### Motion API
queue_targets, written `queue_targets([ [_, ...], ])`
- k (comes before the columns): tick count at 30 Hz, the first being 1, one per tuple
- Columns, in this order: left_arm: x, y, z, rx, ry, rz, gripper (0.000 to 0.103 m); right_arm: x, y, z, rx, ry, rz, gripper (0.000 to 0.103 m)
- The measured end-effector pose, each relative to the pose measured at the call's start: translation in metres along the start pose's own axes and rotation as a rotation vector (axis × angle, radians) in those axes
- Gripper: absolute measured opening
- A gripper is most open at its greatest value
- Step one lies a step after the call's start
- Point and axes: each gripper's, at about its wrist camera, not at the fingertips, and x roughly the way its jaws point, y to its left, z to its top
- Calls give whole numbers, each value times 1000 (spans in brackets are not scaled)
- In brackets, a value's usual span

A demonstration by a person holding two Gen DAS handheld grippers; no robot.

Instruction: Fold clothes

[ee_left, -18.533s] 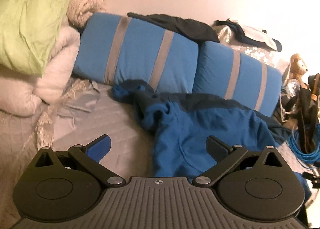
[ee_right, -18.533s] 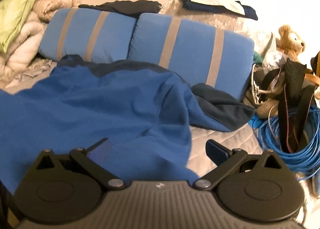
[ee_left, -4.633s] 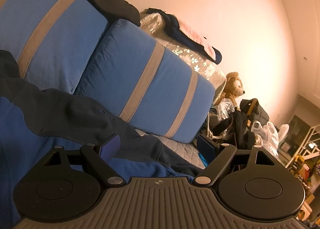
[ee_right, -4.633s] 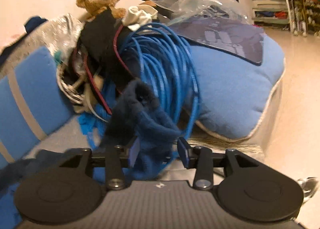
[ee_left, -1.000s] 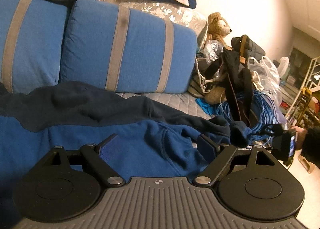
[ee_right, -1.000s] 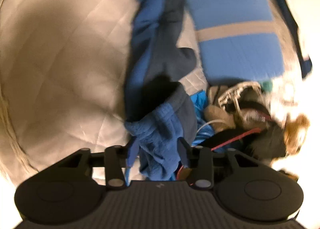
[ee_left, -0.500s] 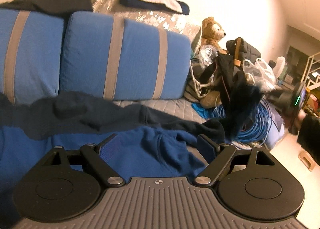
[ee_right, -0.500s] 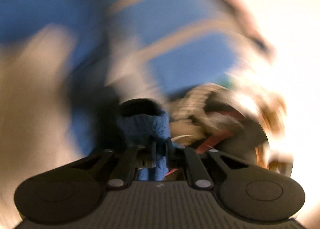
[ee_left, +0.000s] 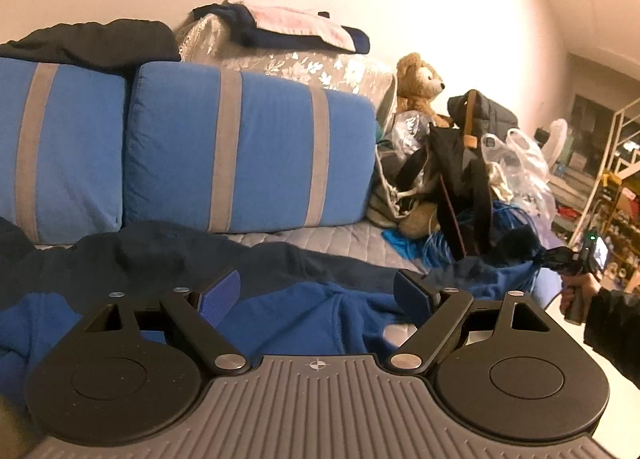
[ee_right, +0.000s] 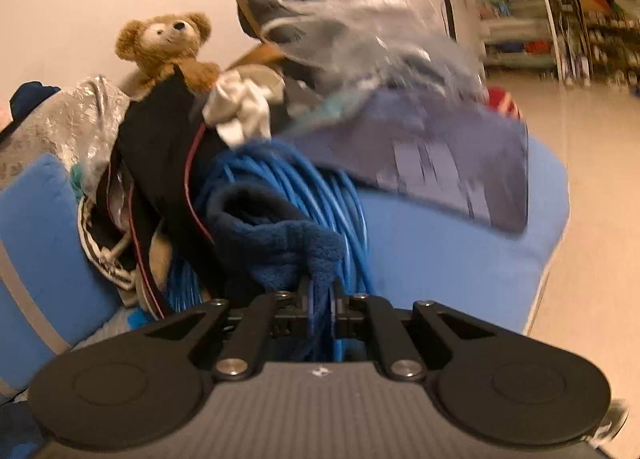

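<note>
A blue fleece sweater (ee_left: 304, 311) with a dark navy upper part lies spread on the grey quilted bed (ee_left: 340, 239). My left gripper (ee_left: 316, 295) hovers just above its middle, open, with nothing between the fingers. One sleeve stretches out to the right, where my right gripper (ee_left: 540, 255), held by a person's hand (ee_left: 576, 295), pinches the cuff. In the right wrist view the right gripper (ee_right: 320, 301) is shut on the sleeve cuff (ee_right: 272, 235), which bunches up above the fingertips.
Two blue pillows with grey stripes (ee_left: 240, 155) line the wall behind the sweater. At the bed's right end sit a teddy bear (ee_left: 420, 87), dark bags (ee_left: 460, 179), a blue cable coil (ee_right: 320, 187) and a large blue cushion (ee_right: 460, 251). Shelving (ee_left: 612, 163) stands beyond.
The right gripper closed on the sleeve cuff and swung from looking down at the bed to facing the pile, drawing the sleeve out to the right. The left gripper rose a little, still open.
</note>
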Motion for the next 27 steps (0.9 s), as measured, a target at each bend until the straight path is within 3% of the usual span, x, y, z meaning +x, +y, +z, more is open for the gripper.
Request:
queue_targets([
  [8,2,2,-4,-5,19,10,85,3,6,-8,-40,3,-17,14],
  [13,0,2,-6,4,18,13,85,4,4,-9,-75,-10,-13,13],
  [14,-1,2,-7,6,17,15,85,5,3,-10,-69,-5,-24,21],
  [15,-2,2,-7,8,15,17,85,4,4,-11,-71,-2,-43,41],
  [16,-3,3,-7,10,15,17,85,3,6,-11,-79,1,-66,47],
  [18,-5,6,-7,15,17,24,85,0,9,-12,-91,8,-88,74],
  [23,-5,13,-12,20,23,46,85,-24,15,-17,-131,-15,-102,81],
  [27,-2,23,-18,-10,30,64,85,-47,21,-26,-154,-14,-56,84],
])
